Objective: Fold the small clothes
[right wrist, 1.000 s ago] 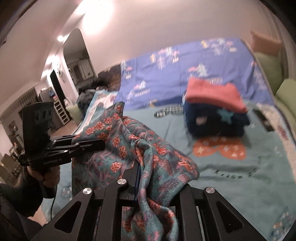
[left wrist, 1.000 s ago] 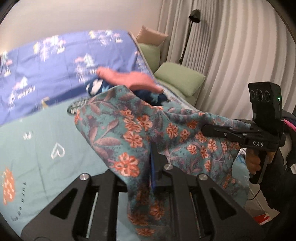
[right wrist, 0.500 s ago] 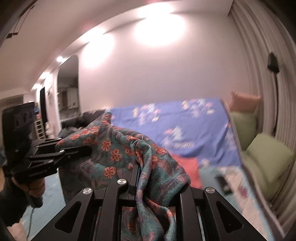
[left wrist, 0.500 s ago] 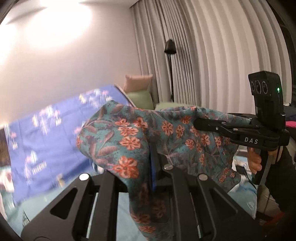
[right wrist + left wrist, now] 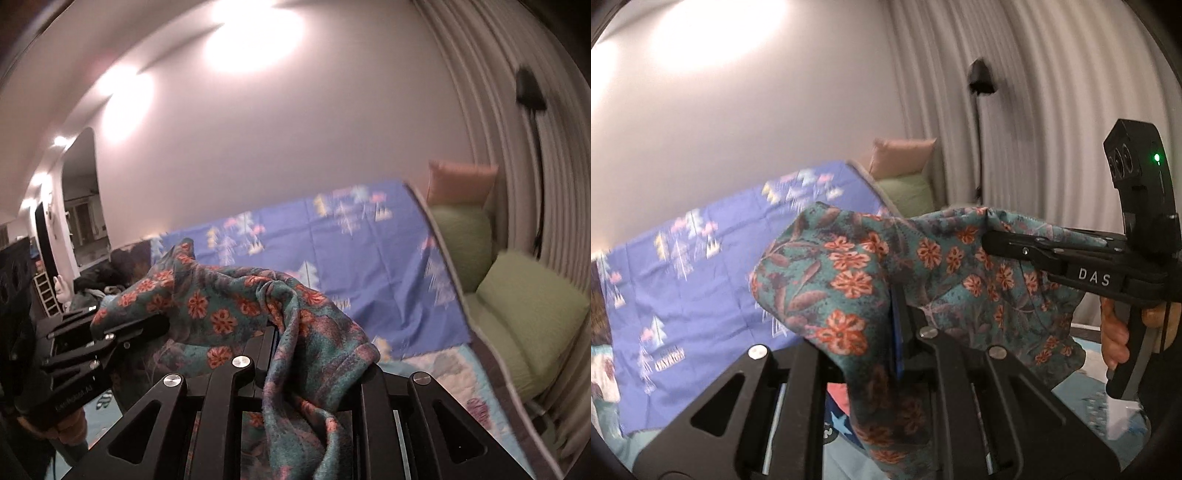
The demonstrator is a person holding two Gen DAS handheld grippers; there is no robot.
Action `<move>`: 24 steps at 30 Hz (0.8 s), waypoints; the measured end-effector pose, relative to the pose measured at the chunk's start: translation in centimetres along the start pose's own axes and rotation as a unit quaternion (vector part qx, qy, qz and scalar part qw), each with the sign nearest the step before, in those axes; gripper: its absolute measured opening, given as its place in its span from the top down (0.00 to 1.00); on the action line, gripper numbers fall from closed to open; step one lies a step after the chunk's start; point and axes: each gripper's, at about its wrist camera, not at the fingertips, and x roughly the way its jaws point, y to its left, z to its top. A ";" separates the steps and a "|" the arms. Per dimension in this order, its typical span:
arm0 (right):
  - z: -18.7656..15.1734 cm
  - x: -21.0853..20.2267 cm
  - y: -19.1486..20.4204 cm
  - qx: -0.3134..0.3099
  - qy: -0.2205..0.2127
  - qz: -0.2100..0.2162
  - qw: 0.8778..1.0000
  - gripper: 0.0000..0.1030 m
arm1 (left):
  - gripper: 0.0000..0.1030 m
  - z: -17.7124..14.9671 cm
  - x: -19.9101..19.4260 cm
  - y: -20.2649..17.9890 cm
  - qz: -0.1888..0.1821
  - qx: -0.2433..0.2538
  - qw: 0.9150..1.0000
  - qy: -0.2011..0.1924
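A small teal garment with orange flowers [image 5: 849, 273] hangs in the air between my two grippers. My left gripper [image 5: 899, 332] is shut on one edge of it, and the cloth drapes over its jaws. My right gripper [image 5: 273, 343] is shut on the other edge, seen in the right wrist view [image 5: 221, 314]. The right gripper also shows from the side in the left wrist view [image 5: 990, 242], pinching the cloth. The left gripper shows at the left of the right wrist view [image 5: 155, 325]. A stack of folded clothes [image 5: 838, 406] peeks out below the garment.
A bed with a purple tree-print sheet [image 5: 332, 251] and a teal quilt [image 5: 436, 365] lies below. Green cushions [image 5: 528, 306] and a peach pillow [image 5: 461, 181] sit at the right. A floor lamp [image 5: 979, 110] stands by pleated curtains [image 5: 1052, 92].
Both grippers have risen and tilted upward with the garment. The views now show wall and curtains rather than the quilt, and the folded stack has dropped almost out of sight.
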 end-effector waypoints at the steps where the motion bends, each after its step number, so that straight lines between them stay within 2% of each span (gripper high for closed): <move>1: -0.7 3.2 -0.9 0.011 0.023 0.005 1.000 0.84 | 0.86 -0.9 2.4 1.1 0.003 -0.011 1.000 0.014; 3: -2.2 9.1 -2.3 0.029 0.065 0.012 0.997 0.82 | 0.86 -3.2 6.6 2.9 0.016 -0.031 0.998 0.043; 5: -4.2 14.4 -3.4 0.032 0.114 0.007 0.993 0.79 | 0.83 -5.7 11.5 4.8 0.048 -0.047 0.995 0.079; 8: -7.7 21.5 -4.4 0.018 0.187 -0.043 0.981 0.71 | 0.81 -10.3 17.9 7.6 0.089 -0.068 0.982 0.152; 9: -8.7 22.9 -4.6 0.011 0.199 -0.067 0.978 0.61 | 0.79 -12.1 19.7 8.2 0.095 -0.067 0.978 0.175; 10: -10.1 23.9 -4.8 0.003 0.210 -0.090 0.974 0.48 | 0.78 -13.2 20.4 7.8 0.099 -0.059 0.977 0.181; 11: -10.9 24.4 -4.8 -0.002 0.217 -0.096 0.971 0.44 | 0.78 -14.3 20.7 7.6 0.104 -0.043 0.979 0.171; 14: -12.1 24.7 -5.4 -0.003 0.214 -0.093 0.972 0.42 | 0.78 -15.2 20.3 6.7 0.108 -0.017 0.983 0.150; 19: -12.1 25.6 -7.5 0.044 0.223 -0.091 0.969 0.31 | 0.78 -15.1 20.5 6.9 0.107 -0.025 0.983 0.149; 23: -11.2 23.3 -7.0 0.063 0.204 -0.098 0.972 0.31 | 0.77 -14.7 19.9 6.9 0.110 -0.031 0.981 0.154; 24: -11.0 22.4 -6.8 0.063 0.194 -0.106 0.973 0.31 | 0.73 -14.6 19.6 7.0 0.111 -0.036 0.981 0.156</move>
